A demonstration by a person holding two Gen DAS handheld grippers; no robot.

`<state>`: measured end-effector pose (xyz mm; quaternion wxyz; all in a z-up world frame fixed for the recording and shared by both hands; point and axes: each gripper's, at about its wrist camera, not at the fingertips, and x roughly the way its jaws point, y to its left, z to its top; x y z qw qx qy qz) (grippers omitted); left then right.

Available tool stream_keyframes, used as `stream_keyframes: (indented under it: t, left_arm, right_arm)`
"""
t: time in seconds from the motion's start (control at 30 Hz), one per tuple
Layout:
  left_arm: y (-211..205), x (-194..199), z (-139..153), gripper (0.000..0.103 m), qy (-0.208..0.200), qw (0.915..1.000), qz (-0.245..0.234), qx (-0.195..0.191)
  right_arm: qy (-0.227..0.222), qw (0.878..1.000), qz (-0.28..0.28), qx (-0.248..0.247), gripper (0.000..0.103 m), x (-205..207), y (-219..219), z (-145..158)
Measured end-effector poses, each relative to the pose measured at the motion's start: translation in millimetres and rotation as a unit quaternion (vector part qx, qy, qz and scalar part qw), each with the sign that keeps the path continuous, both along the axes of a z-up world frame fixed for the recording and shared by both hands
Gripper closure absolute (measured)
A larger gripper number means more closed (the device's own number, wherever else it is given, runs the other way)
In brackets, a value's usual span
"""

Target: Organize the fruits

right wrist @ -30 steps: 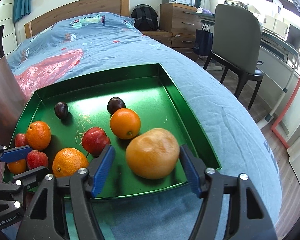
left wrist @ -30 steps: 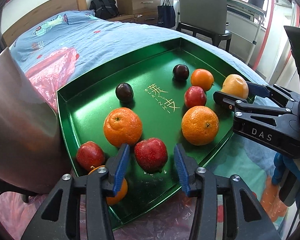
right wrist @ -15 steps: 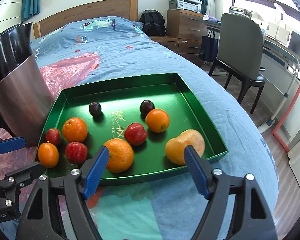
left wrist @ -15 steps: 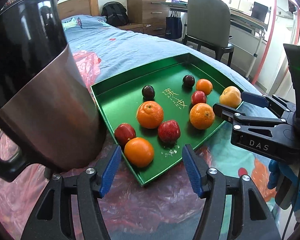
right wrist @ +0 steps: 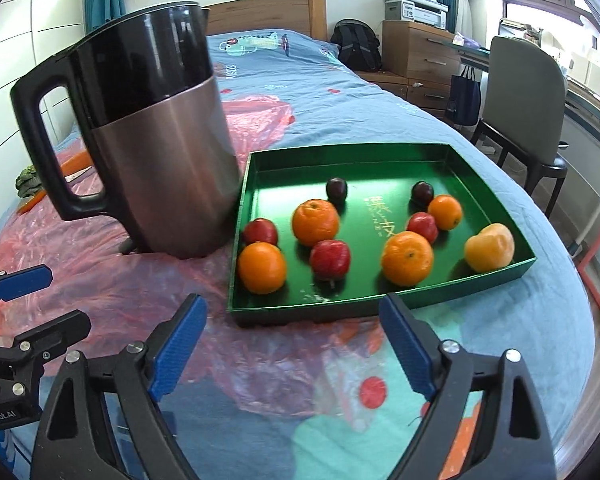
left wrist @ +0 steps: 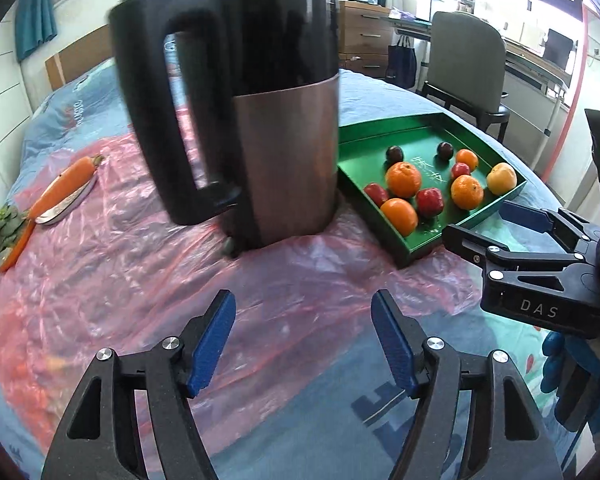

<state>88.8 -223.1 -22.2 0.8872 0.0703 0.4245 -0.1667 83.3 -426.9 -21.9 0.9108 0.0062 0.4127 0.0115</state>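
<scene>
A green tray [right wrist: 452, 154] lies on the bed and holds several fruits: oranges [right wrist: 315, 222], red fruits [right wrist: 331, 258], two dark plums [right wrist: 336, 189] and a pale yellow-orange fruit [right wrist: 490, 247] at its right corner. The tray also shows in the left wrist view [left wrist: 396, 130]. My right gripper [right wrist: 292, 340] is open and empty, just in front of the tray's near edge. My left gripper [left wrist: 304, 336] is open and empty, over the pink plastic sheet, well back and left of the tray. The right gripper shows in the left wrist view [left wrist: 496, 224].
A tall black and metal kettle [right wrist: 148, 132] stands against the tray's left side. A carrot [left wrist: 66, 184] on a small plate and a green vegetable [left wrist: 4, 226] lie far left. A pink plastic sheet [left wrist: 140, 264] covers the blue bedspread. A chair [right wrist: 528, 92] stands beside the bed.
Both grippers have pulled back from the tray, open and empty. The pale fruit between the right fingers a second ago now lies in the tray. The kettle has come fully into view.
</scene>
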Motion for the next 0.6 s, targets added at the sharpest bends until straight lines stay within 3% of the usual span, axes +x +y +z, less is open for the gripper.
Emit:
stream_keyframes:
  t: [0.13,0.6]
  left_arm:
    - [32,-15,9,0.022,-0.018,0.999,0.039,-0.003]
    - [106,-53,27,0.018,-0.048,0.9903,0.13,-0.012]
  right_arm:
    - [-0.006,1.0,0.011,-0.004,0.0,-9,28,7]
    - [-0.034,0.998,0.049,-0.031,0.0,-40,91,32]
